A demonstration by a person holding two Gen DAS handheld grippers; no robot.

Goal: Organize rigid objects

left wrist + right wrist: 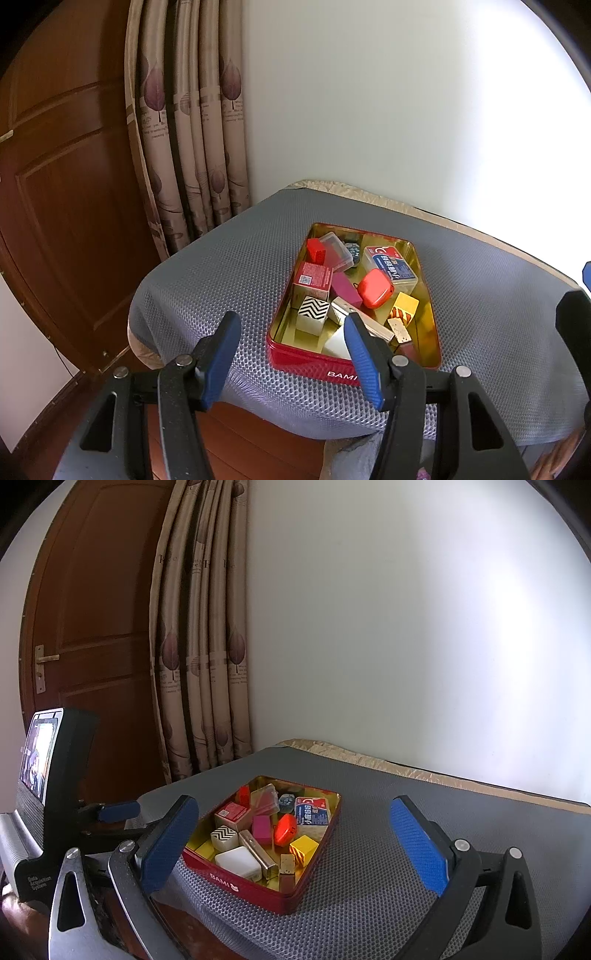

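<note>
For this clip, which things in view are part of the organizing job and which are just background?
Part of the job:
red tin
zigzag-patterned block
yellow block
red rounded case
white block
magenta block

Background:
grey mesh mat
curtain
wooden door
wall

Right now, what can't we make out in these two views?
- Red tin: its near right corner, left wrist view, is hidden by the left gripper finger.
- White block: partly covered by that finger; clear in the right wrist view.
- Blue-labelled box: print too small.
- Mat: near edge cut off.
</note>
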